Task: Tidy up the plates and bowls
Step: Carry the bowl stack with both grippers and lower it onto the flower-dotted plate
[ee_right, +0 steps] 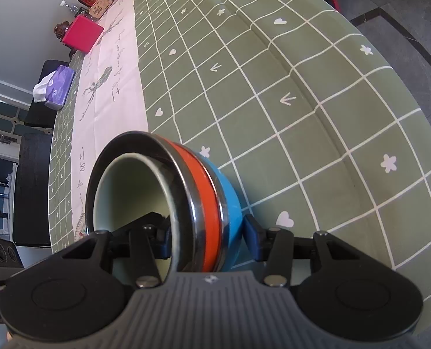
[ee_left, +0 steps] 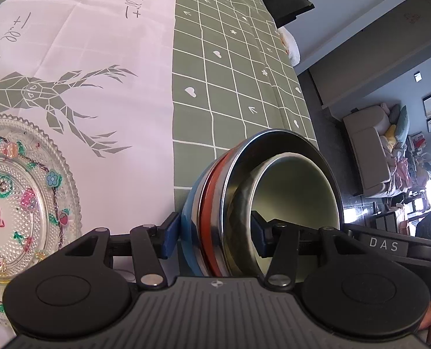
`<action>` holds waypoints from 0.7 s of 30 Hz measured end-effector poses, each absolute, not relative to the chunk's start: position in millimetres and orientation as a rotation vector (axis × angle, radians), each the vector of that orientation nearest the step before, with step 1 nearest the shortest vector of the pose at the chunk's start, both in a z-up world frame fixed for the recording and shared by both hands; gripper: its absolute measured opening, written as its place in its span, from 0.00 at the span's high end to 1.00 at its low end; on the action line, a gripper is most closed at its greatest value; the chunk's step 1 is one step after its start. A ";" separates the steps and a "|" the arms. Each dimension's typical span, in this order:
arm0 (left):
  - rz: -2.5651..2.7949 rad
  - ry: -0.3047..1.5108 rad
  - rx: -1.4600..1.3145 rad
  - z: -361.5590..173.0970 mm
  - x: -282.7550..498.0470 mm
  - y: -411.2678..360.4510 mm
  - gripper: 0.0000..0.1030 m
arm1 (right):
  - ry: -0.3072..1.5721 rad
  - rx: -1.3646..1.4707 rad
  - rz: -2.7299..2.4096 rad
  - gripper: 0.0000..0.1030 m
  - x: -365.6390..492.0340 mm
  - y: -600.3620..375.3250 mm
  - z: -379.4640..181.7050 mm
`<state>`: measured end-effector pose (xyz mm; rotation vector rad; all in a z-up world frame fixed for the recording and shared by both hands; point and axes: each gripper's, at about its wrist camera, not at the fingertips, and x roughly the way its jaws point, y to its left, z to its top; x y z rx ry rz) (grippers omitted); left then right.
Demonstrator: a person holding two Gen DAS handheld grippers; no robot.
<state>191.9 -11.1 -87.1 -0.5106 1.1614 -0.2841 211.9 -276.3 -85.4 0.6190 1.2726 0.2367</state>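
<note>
The main risk here is the nested stack of bowls point(ee_left: 262, 203) coming apart: it holds a pale green inner bowl point(ee_left: 299, 203) inside a steel-rimmed orange bowl point(ee_left: 212, 218) inside a blue bowl point(ee_left: 190, 224), and each gripper clamps across all the walls at once, so the loose inner bowl could slide or rattle free if either side slackens or the two hands tilt unevenly. A twist between the hands could also lever the rims apart, since the grips appear to sit on opposite sides of the rim. The left gripper point(ee_left: 214, 232) is closed on the stack, one blue-padded finger against the blue outer wall and the other inside the pale green bowl. The right gripper point(ee_right: 208, 232) grips the same stack the mirrored way, its left finger inside the inner bowl and its right finger on the blue outside. Both grippers lie low and roughly level, pointing across the table toward the far end, with the stack just above or resting on the green checked tablecloth point(ee_right: 302, 116); which, I cannot tell. A patterned glass plate point(ee_left: 20, 197) sits on the white runner point(ee_left: 99, 43) to the left of the stack, apart from it, and looks like the likely place to set the bowls.
</note>
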 end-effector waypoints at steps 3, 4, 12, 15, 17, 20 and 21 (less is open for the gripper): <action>-0.278 1.160 -0.505 -84.7 192.2 -10.1 0.48 | 1.271 0.626 0.230 0.55 211.9 -276.1 -85.0; -0.275 1.158 -0.501 -83.4 192.2 -9.8 0.49 | 1.269 0.625 0.230 0.56 212.1 -275.5 -84.5; -0.261 1.152 -0.493 -79.9 188.0 -3.8 0.49 | 1.267 0.607 0.238 0.56 211.7 -267.9 -82.5; -0.261 1.143 -0.493 -75.6 185.6 -0.4 0.50 | 1.260 0.599 0.245 0.56 211.0 -265.1 -78.9; -0.262 1.133 -0.493 -71.1 184.6 2.1 0.50 | 1.254 0.591 0.252 0.56 210.9 -262.8 -74.4; -0.259 1.117 -0.496 -63.1 182.8 7.8 0.50 | 1.242 0.578 0.267 0.56 211.0 -256.3 -65.8; -0.257 1.111 -0.495 -60.2 181.7 10.0 0.50 | 1.237 0.573 0.273 0.56 211.4 -253.3 -62.8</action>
